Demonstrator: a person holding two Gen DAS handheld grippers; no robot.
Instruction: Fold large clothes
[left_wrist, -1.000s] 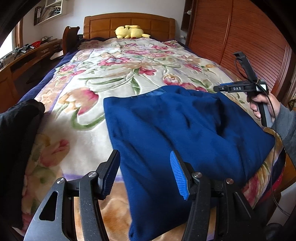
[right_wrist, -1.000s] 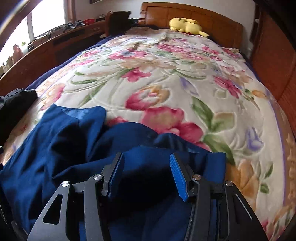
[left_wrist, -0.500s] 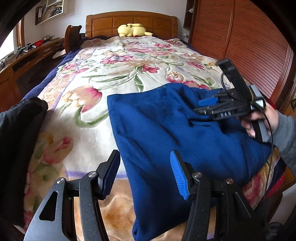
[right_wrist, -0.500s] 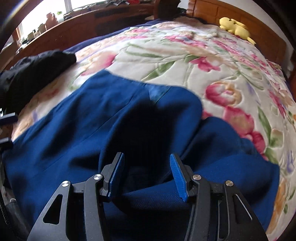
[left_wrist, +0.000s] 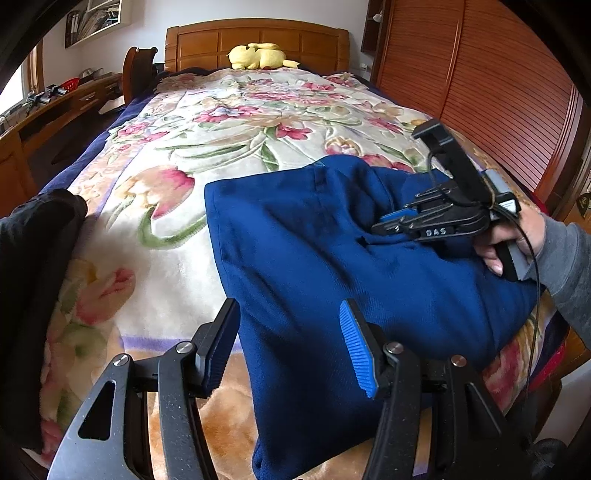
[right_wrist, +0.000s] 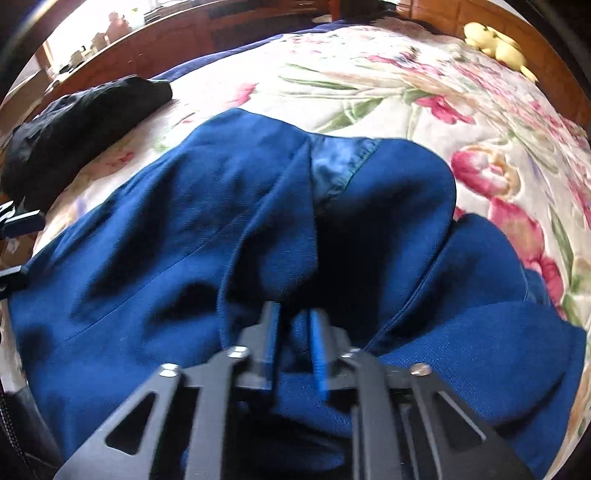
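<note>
A large dark blue garment (left_wrist: 314, 251) lies rumpled across the near right part of the bed; the right wrist view shows its folds (right_wrist: 184, 240) up close. My left gripper (left_wrist: 288, 310) hovers open above the garment's near left edge, nothing between its fingers. My right gripper (left_wrist: 391, 221), held by a hand in a grey sleeve, points down into the garment's right side. Its jaws are closing, and in the right wrist view (right_wrist: 293, 314) the blue pads pinch a raised fold of the blue cloth.
A floral blanket (left_wrist: 221, 122) covers the bed. A black garment (left_wrist: 33, 258) is heaped at the near left edge. A yellow plush toy (left_wrist: 258, 55) sits by the wooden headboard. Slatted wooden doors (left_wrist: 498, 92) stand right, a desk (left_wrist: 55, 107) left.
The right gripper came down and leftward onto the blue garment, rolled, and its jaws closed from wide apart onto a fold of cloth. The left gripper stayed put and open.
</note>
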